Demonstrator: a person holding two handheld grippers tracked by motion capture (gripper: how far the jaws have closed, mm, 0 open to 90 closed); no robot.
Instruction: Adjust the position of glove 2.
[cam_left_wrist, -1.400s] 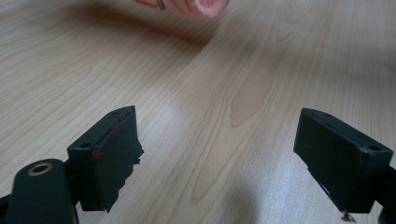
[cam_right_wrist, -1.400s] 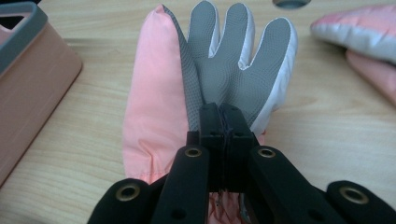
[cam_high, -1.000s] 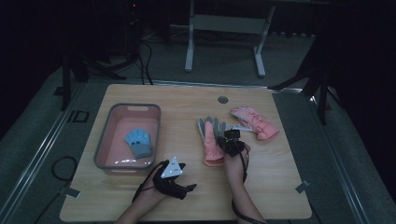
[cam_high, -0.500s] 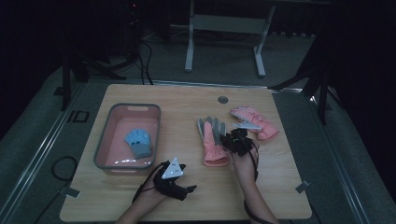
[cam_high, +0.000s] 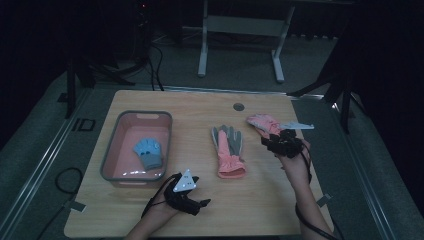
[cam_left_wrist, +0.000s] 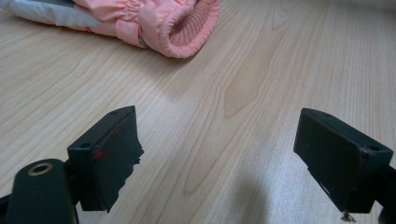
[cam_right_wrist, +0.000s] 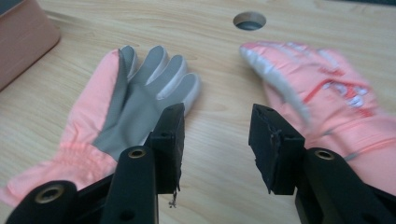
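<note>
A pink glove with a grey palm (cam_high: 229, 150) lies flat at the table's middle, also in the right gripper view (cam_right_wrist: 135, 102). A second pink glove (cam_high: 261, 123) lies to its right (cam_right_wrist: 327, 88). My right gripper (cam_high: 271, 139) hovers just over the near end of that second glove. Its jaws have just been opening and stand open (cam_right_wrist: 217, 126) with only bare wood between them. My left gripper (cam_high: 202, 202) rests near the front edge, open (cam_left_wrist: 215, 154) and pointing at the first glove's cuff (cam_left_wrist: 182, 28). A blue glove (cam_high: 149, 152) lies in the pink tray (cam_high: 112, 150).
The tray stands on the table's left half; its corner (cam_right_wrist: 23, 42) is in the right gripper view. A round cable hole (cam_high: 238, 106) sits near the far edge. Dark floor, cables and a white stand's legs (cam_high: 240, 30) lie beyond the table.
My right gripper has left the middle glove, risen and moved right toward the second pink glove, and its jaws have opened. The left gripper has stayed in place.
</note>
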